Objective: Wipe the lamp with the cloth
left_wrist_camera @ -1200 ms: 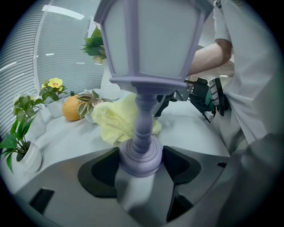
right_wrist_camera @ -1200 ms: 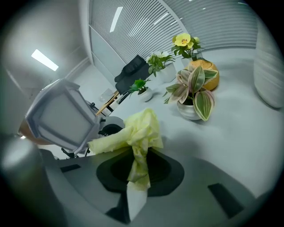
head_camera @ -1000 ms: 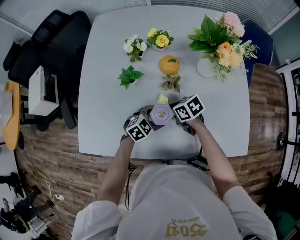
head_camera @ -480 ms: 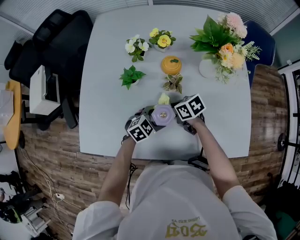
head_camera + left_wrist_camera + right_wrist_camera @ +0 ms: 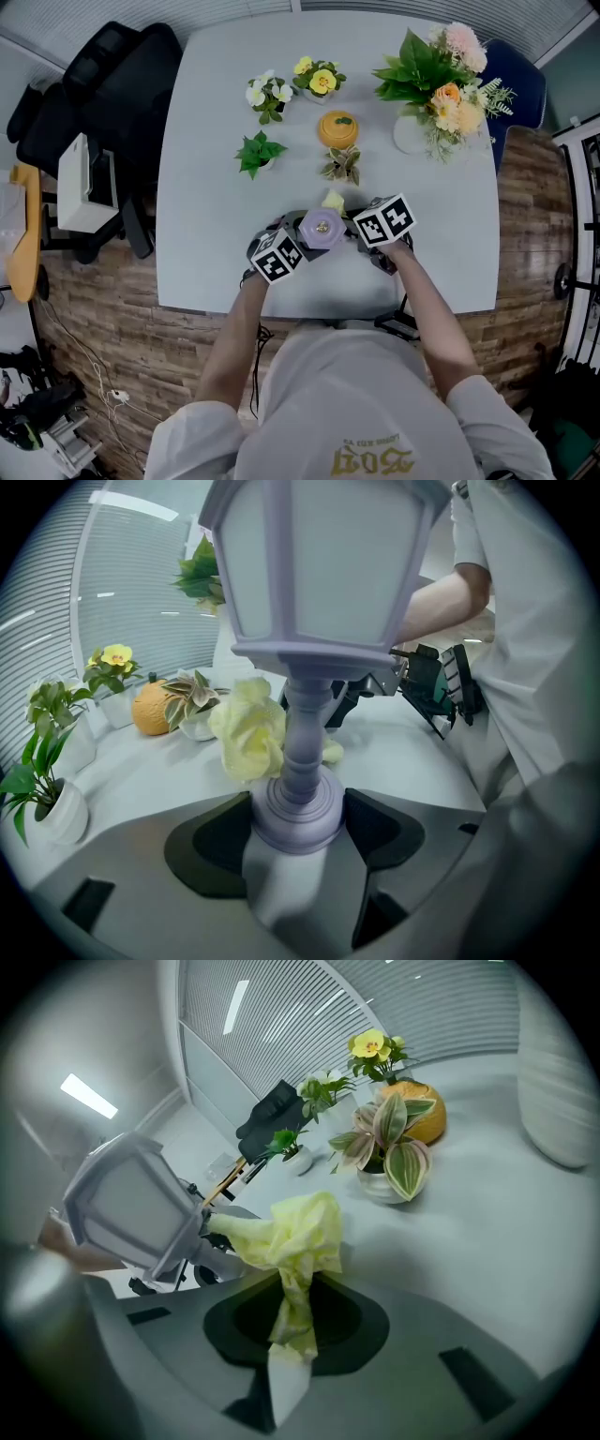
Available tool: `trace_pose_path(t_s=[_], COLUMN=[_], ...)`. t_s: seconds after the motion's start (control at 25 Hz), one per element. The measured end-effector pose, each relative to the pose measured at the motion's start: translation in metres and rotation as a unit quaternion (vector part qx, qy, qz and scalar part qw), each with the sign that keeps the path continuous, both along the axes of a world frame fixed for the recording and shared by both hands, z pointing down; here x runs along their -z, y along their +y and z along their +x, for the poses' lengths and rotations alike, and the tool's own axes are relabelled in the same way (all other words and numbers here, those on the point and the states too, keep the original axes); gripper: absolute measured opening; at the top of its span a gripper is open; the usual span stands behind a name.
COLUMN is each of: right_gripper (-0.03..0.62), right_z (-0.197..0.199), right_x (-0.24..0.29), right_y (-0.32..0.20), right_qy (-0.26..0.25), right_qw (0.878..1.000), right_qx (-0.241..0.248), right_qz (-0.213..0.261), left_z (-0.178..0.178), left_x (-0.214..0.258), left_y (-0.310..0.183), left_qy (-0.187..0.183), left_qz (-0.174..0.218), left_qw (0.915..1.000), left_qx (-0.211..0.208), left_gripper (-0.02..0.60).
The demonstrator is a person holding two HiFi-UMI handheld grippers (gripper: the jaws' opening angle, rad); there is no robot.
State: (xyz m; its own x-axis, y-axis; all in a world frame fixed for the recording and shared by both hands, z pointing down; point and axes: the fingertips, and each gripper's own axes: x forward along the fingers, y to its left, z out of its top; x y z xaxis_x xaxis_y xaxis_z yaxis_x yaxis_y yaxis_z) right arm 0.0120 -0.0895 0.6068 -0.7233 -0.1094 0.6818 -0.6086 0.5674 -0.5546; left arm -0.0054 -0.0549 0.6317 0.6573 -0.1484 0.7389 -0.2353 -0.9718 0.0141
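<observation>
While your left gripper (image 5: 298,822) pinches the lamp (image 5: 309,658) by its round foot, near the table's (image 5: 206,141) front edge, hold steady; it looks hard and top-heavy. Your right gripper (image 5: 295,1321) squeezes the soft, floppy cloth (image 5: 291,1232) beside the post.
</observation>
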Motion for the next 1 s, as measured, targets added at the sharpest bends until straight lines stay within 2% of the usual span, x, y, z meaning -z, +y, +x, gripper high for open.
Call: trace_pose_path(t_s=[0.52, 1.0], right_gripper=[0.058, 0.057], right_z=[0.02, 0.019], right_x=[-0.01, -0.012], right_y=[0.021, 0.042], right_qy=[0.034, 0.029], right_qw=[0.999, 0.999], right_qx=[-0.007, 0.0], right_qz=[-0.015, -0.032], left_z=[0.0, 0.001], left_x=[0.0, 0.0], left_y=[-0.001, 0.0], left_qy=[0.0, -0.002], left_qz=[-0.001, -0.002], left_qw=[1.0, 1.0], left_qx=[-0.001, 0.0], left_gripper=[0.305, 0.305])
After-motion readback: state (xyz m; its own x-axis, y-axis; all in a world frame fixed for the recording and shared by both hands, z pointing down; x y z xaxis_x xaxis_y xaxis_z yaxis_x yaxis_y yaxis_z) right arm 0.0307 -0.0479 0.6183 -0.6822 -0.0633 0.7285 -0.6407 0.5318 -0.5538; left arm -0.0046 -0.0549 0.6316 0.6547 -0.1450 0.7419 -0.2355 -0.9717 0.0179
